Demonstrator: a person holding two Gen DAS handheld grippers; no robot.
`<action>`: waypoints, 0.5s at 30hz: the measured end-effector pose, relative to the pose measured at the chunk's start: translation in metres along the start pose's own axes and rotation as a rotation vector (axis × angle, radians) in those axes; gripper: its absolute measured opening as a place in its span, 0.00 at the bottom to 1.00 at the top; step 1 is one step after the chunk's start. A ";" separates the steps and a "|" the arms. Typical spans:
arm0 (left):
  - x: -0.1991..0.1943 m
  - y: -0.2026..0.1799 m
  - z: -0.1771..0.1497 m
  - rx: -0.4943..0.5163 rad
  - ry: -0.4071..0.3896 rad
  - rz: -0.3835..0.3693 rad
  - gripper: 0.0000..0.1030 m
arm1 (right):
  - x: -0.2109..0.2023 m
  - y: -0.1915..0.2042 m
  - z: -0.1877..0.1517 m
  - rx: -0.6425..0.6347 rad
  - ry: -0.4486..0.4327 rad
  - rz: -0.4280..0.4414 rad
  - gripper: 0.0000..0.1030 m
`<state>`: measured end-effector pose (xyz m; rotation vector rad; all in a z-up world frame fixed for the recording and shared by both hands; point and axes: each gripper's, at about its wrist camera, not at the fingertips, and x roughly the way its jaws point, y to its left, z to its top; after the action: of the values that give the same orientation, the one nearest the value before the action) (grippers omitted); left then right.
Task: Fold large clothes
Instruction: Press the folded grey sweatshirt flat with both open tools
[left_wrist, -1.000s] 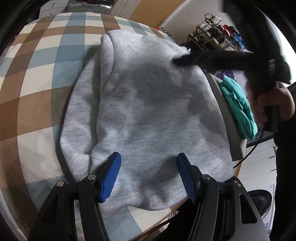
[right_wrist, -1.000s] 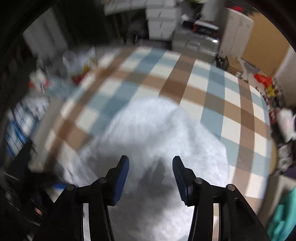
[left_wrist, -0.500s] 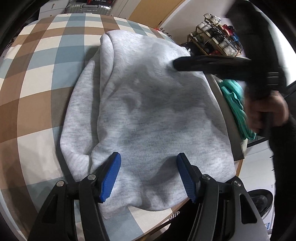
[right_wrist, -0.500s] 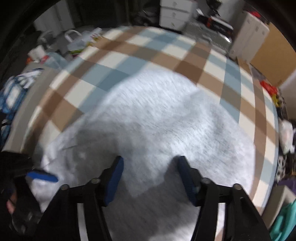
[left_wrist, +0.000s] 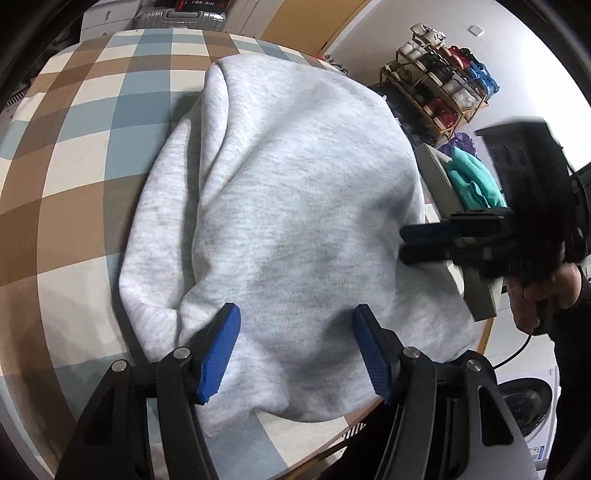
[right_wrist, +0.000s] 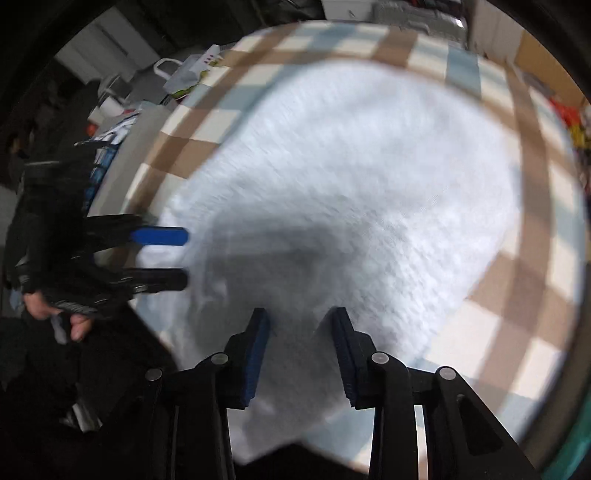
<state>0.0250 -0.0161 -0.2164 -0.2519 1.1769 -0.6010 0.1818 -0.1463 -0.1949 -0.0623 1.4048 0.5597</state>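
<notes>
A light grey sweatshirt (left_wrist: 288, 206) lies folded in a thick pile on the checked tablecloth (left_wrist: 74, 155); it also fills the right wrist view (right_wrist: 369, 192), which is blurred. My left gripper (left_wrist: 297, 350) is open and empty, just above the garment's near edge. My right gripper (right_wrist: 301, 350) is open and empty over the garment's near right part. It shows in the left wrist view (left_wrist: 406, 243) at the pile's right edge. The left gripper shows at the left of the right wrist view (right_wrist: 184, 256).
The table edge (left_wrist: 332, 439) runs close under my left gripper. A grey box (left_wrist: 443, 184) with teal cloth (left_wrist: 476, 184) stands right of the table. A shoe rack (left_wrist: 439, 85) is behind it. Bags and clutter (right_wrist: 147, 96) lie beyond the table's far left side.
My right gripper has swung from the garment's far part down to its near right edge, and its fingers stand closer together. My left gripper has stayed in place.
</notes>
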 end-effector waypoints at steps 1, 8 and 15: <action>-0.003 -0.001 0.001 -0.008 -0.004 0.006 0.56 | 0.001 -0.006 0.004 0.060 -0.008 0.029 0.32; -0.067 -0.047 0.013 0.058 -0.302 -0.140 0.57 | 0.000 -0.006 0.002 0.069 -0.037 0.038 0.32; 0.019 -0.062 0.044 0.021 -0.088 0.031 0.58 | -0.059 -0.048 0.011 0.200 -0.198 0.185 0.31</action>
<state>0.0512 -0.0832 -0.1843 -0.2395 1.0869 -0.5688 0.2078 -0.2042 -0.1507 0.2796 1.2726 0.5584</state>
